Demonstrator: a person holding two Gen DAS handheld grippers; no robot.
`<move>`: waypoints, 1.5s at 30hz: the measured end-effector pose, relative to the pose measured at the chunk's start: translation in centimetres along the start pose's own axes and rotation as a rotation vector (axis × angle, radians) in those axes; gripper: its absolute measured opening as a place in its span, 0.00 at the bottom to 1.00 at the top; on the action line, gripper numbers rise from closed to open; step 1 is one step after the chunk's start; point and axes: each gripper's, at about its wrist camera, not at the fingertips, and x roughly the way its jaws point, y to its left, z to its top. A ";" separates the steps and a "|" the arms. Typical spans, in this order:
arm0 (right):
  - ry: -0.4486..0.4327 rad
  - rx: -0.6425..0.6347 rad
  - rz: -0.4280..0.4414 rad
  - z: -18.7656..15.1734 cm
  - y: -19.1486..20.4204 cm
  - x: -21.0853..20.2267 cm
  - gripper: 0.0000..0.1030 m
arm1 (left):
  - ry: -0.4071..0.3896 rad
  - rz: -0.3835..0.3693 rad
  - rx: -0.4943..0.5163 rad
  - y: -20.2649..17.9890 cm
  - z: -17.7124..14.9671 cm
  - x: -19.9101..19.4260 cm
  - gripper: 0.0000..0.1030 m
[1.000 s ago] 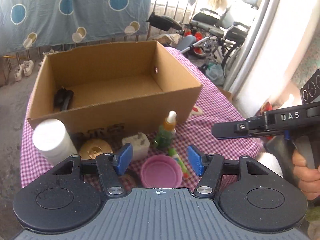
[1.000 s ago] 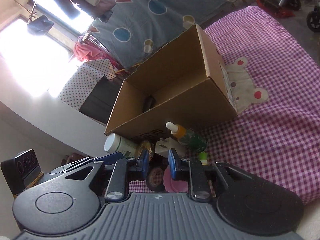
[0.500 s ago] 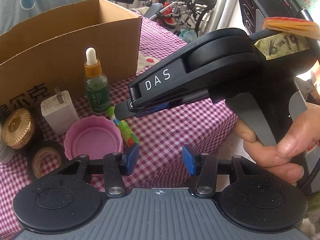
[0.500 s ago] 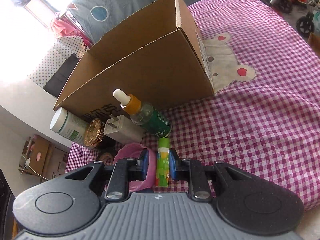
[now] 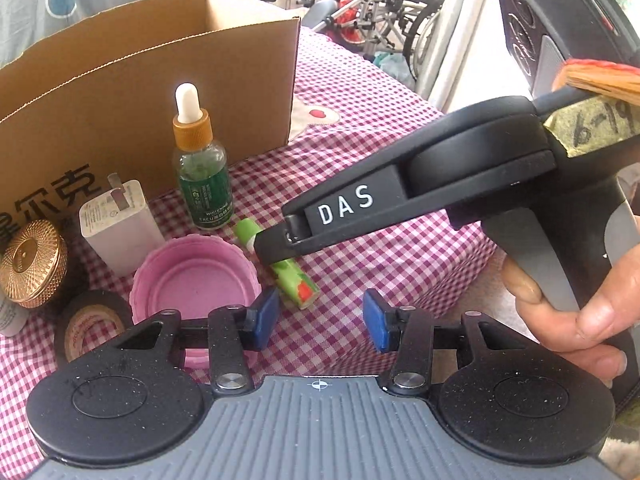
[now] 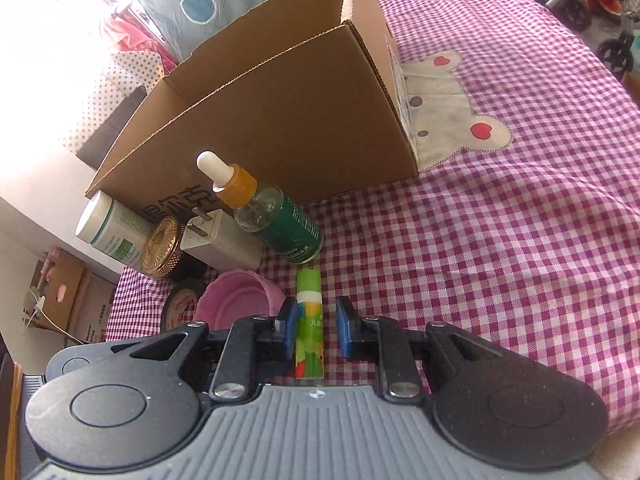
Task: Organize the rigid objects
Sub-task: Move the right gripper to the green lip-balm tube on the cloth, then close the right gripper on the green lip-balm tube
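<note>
A green tube (image 6: 309,320) with a printed label lies on the checked cloth, in front of the open cardboard box (image 6: 280,128). My right gripper (image 6: 315,328) is down over it with narrow jaws astride the tube: the left pad is against it, and a small gap shows at the right pad. In the left wrist view the right gripper (image 5: 274,250) covers the middle of the tube (image 5: 294,280). My left gripper (image 5: 320,320) hovers open just in front of the tube's near end, with only cloth between its pads.
A dropper bottle (image 5: 202,176), a white charger (image 5: 116,224), a pink lid (image 5: 196,280), a gold lid (image 5: 30,264) and a tape roll (image 5: 90,326) crowd the cloth left of the tube. A white jar (image 6: 108,232) stands by the box. A hand (image 5: 580,320) holds the right gripper.
Both grippers have come down close to the cloth. The right one now has the green tube between its pads. The left jaws have narrowed, and that view has swung right, away from the box.
</note>
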 end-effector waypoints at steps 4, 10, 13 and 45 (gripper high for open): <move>-0.011 0.064 0.014 -0.5 -1.6 -1.0 0.21 | 0.004 0.005 0.004 -0.2 0.2 0.4 0.45; -0.018 0.138 0.039 -1.4 -3.5 -2.4 0.20 | 0.004 0.020 0.016 -0.3 0.5 0.8 0.41; -0.017 0.157 0.056 -1.5 -4.0 -2.5 0.21 | 0.007 0.022 0.011 -0.4 0.9 1.0 0.39; -0.022 0.111 0.097 -0.2 -3.3 -0.9 0.17 | -0.018 0.065 0.052 -0.6 1.9 1.8 0.29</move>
